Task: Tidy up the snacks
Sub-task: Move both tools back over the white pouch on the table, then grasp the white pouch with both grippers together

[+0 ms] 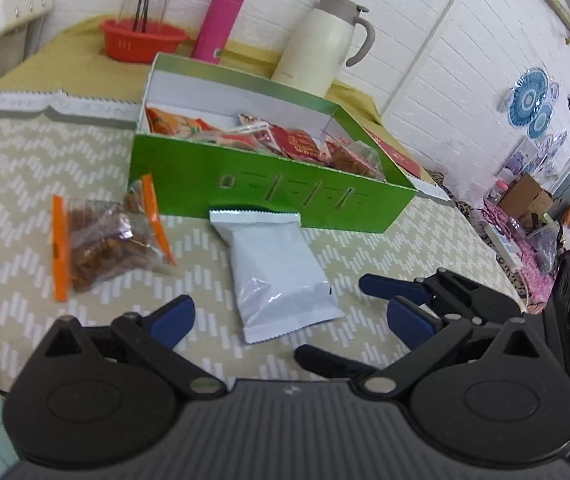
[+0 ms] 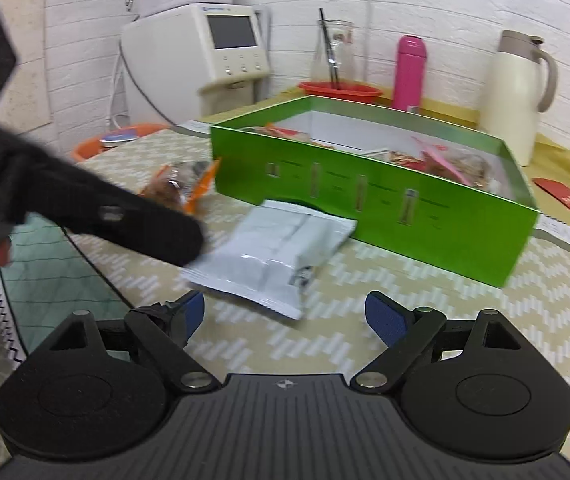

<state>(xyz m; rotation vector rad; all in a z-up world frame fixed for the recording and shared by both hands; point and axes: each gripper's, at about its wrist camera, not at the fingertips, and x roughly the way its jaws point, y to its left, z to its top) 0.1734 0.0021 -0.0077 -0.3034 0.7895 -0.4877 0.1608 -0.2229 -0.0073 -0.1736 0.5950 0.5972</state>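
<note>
A white snack pouch (image 1: 277, 276) lies on the patterned table in front of a green box (image 1: 269, 196) that holds several red and orange snack packs. A clear pack of brown snacks with orange ends (image 1: 105, 240) lies to its left. My left gripper (image 1: 291, 316) is open, just short of the white pouch. The right gripper (image 1: 389, 300) shows at the right of this view, open. In the right wrist view the white pouch (image 2: 273, 256) lies ahead of my open right gripper (image 2: 285, 316), the green box (image 2: 385, 196) behind it. The brown snack pack (image 2: 181, 188) is partly hidden by the left gripper's body (image 2: 125, 216).
Behind the box stand a cream thermos jug (image 1: 321, 44), a pink bottle (image 1: 221, 20) and a red basket (image 1: 141, 40) with a glass carafe. A water dispenser (image 2: 205, 56) stands at the far left. Clutter fills the table's right side (image 1: 525, 220).
</note>
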